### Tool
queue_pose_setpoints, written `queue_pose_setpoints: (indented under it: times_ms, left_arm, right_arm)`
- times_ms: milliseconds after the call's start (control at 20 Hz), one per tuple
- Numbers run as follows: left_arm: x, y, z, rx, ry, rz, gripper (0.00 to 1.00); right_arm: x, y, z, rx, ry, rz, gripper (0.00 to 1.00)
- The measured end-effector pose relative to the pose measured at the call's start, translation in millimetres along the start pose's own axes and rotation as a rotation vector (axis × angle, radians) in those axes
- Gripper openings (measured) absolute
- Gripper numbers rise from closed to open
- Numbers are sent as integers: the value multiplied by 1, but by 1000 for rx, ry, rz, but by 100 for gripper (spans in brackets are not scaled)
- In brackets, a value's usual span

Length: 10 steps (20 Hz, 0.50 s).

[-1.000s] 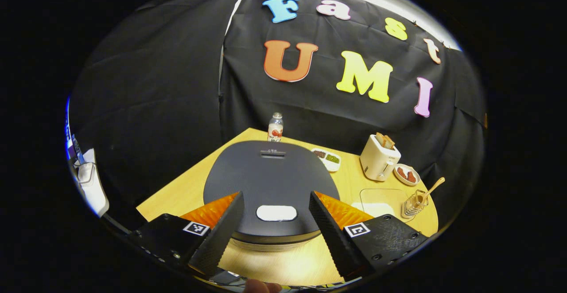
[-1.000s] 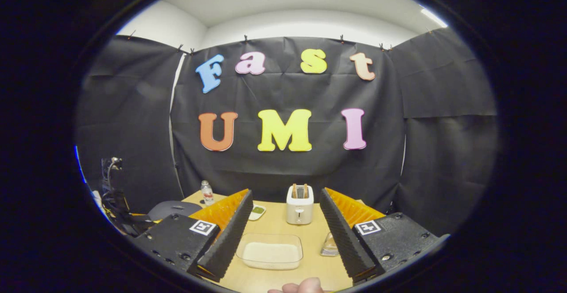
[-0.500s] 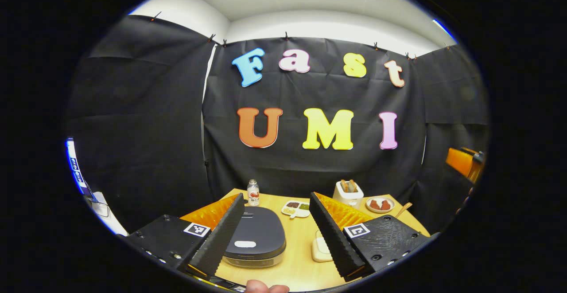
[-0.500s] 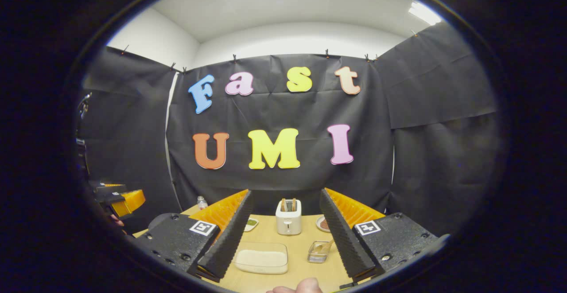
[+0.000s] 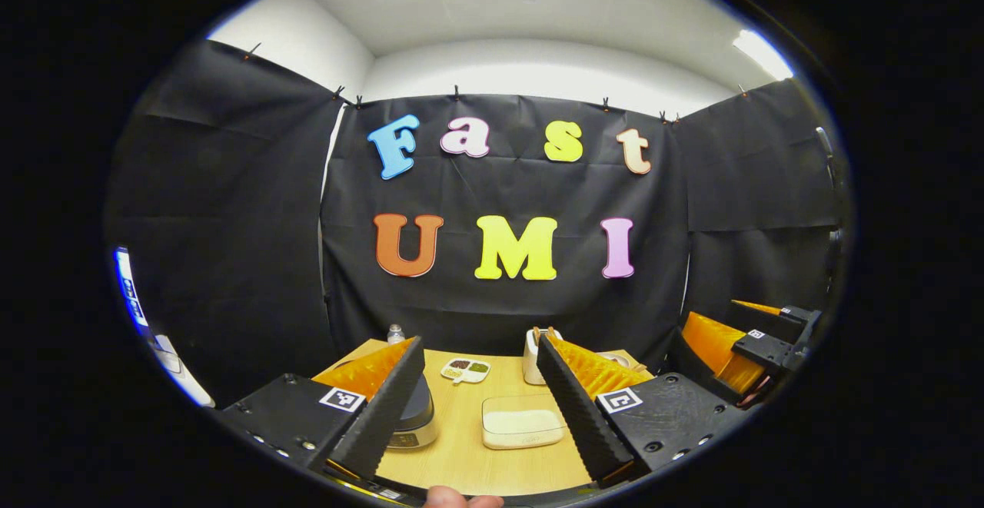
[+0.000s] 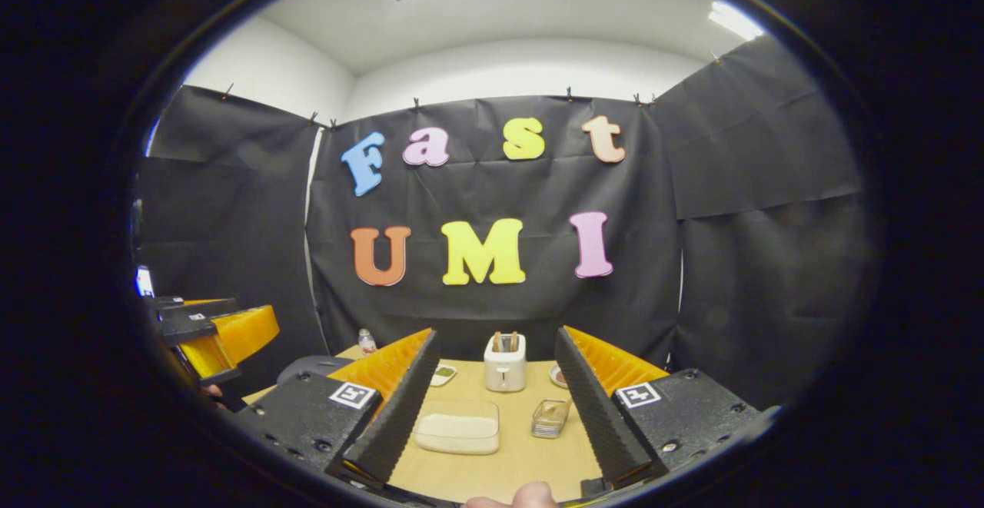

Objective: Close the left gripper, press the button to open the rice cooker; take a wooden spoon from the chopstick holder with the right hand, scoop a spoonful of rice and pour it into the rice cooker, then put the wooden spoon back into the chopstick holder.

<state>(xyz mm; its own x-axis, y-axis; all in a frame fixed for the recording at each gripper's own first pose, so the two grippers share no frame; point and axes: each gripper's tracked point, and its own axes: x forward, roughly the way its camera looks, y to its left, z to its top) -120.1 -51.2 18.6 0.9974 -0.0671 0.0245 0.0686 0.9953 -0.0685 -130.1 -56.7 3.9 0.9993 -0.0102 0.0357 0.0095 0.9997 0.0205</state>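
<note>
Both grippers, left and right, are held wide open and empty above the table. The cooker (lid down) is seen beside the rice tray; the spoon holder stands near the toaster.

Staged recording booth: black cloth walls, wooden table, toaster.

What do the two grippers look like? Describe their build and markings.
Both the left gripper and right gripper have black textured bodies, each side carrying a square black-and-white tag. Two long tapered fingers have ridged inner faces and ribbed orange backing.
</note>
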Motion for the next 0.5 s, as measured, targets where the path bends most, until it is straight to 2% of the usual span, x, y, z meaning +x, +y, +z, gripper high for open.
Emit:
queue_pose_setpoints:
  times_ms: [100,500]
  left_arm:
    - [-6,4,0,5,-5,-1,94]
    - [-10,24,2,37,-10,-2,94]
  right_arm:
    - [-8,4,0,-5,-8,-6,95]
    - [-13,26,-7,-17,3,-6,96]
